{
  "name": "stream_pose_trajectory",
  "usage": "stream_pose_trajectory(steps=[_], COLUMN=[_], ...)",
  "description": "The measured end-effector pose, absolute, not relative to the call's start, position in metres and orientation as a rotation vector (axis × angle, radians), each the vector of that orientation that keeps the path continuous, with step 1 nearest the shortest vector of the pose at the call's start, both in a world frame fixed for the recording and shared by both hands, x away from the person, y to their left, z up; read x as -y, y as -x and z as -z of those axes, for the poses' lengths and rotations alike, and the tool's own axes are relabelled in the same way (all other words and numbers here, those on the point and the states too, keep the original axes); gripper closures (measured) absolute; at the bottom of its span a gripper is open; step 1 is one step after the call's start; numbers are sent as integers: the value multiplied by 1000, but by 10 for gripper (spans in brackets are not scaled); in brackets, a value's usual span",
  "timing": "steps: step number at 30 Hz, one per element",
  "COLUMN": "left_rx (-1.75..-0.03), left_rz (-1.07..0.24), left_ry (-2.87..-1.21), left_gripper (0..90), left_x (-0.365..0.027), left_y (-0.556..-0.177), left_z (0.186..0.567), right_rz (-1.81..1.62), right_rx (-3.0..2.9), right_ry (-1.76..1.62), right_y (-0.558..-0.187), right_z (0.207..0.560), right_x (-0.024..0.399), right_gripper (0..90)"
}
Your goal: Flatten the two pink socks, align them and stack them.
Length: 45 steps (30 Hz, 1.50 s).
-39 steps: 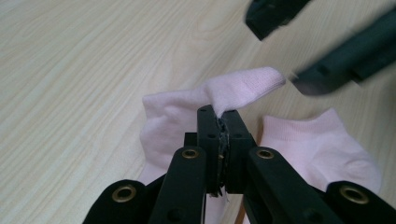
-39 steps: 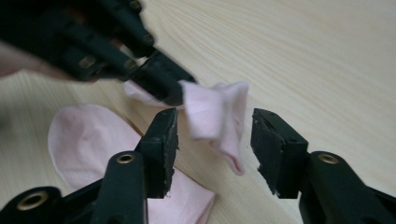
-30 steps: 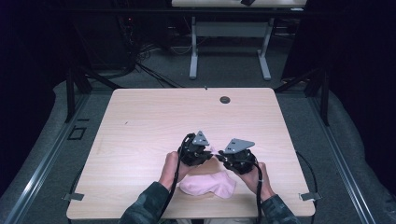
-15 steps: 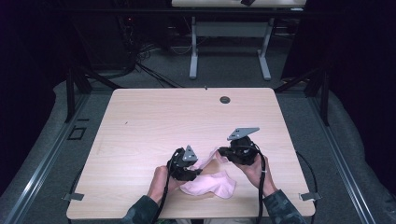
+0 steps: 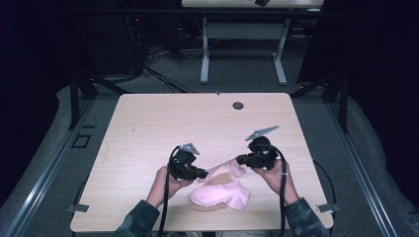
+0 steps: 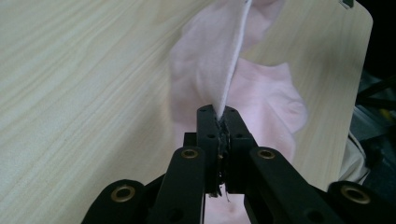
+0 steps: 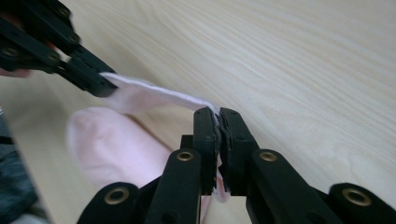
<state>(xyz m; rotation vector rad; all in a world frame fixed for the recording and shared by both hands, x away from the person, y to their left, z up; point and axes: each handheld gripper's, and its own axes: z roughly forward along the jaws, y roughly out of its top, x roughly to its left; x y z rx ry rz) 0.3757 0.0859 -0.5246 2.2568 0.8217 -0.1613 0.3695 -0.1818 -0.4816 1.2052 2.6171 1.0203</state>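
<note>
High view: your L gripper [image 5: 203, 174] just re-clamped the pink sock [image 5: 222, 193] cuff after opening briefly, R gripper [image 5: 239, 159] pinches the other edge. Hands moved apart since 1s ago, cuff now stretched taut; toe rests on table [image 5: 148, 128] near front edge.

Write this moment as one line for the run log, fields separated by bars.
left tongs: shut on pink sock | right tongs: shut on pink sock | sock opening stretched between them, foot on table
</note>
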Motion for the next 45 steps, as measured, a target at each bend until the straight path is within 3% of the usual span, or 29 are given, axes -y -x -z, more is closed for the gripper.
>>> stream_pose_trajectory(steps=[3,4,7,12,16,21,22,24,27,29,31,33,38,41,43,45], left_rx=[-902,-936,-988,-964,-905,-844,-835,-802,-756,-723,-709,-715,-717,-790,-868,-948], left_rz=[163,159,101,18,-148,-321,-427,-464,-476,-455,-425,-378,-78,22,45,63], left_ry=[-2282,-2283,-2259,-2262,-2333,-2364,-2371,-2385,-2399,-2396,-2396,-2388,-2289,-2255,-2265,-2279], left_gripper=[826,763,690,588,511,458,458,496,628,791,878,887,887,867,816,782], left_x=[-85,-85,-88,-91,-86,-81,-78,-75,-74,-73,-72,-72,-89,-99,-101,-102], left_y=[-394,-398,-404,-399,-384,-373,-370,-371,-373,-374,-374,-369,-345,-359,-378,-394], left_z=[537,540,543,542,546,555,558,561,563,564,564,558,514,503,511,524], right_rz=[-876,-865,-849,-903,-924,-941,-936,-948,-986,-1021,-1030,-1019,-985,-970,-856,-813], right_rx=[-2637,-2628,-2591,-2550,-2571,-2534,-2528,-2524,-2520,-2518,-2525,-2540,-2655,-2716,-2757,-2756], right_ry=[-1253,-1273,-1305,-1274,-1183,-1131,-1121,-1132,-1158,-1163,-1158,-1142,-1178,-1248,-1338,-1385], right_y=[-398,-406,-417,-417,-409,-405,-407,-411,-410,-407,-403,-396,-360,-364,-387,-403], right_z=[507,516,529,532,540,545,546,551,557,556,552,543,499,486,498,516], right_x=[170,168,168,175,176,173,172,172,174,178,179,183,193,200,197,191], right_gripper=[750,700,617,591,544,545,551,678,790,846,851,853,853,845,717,669])
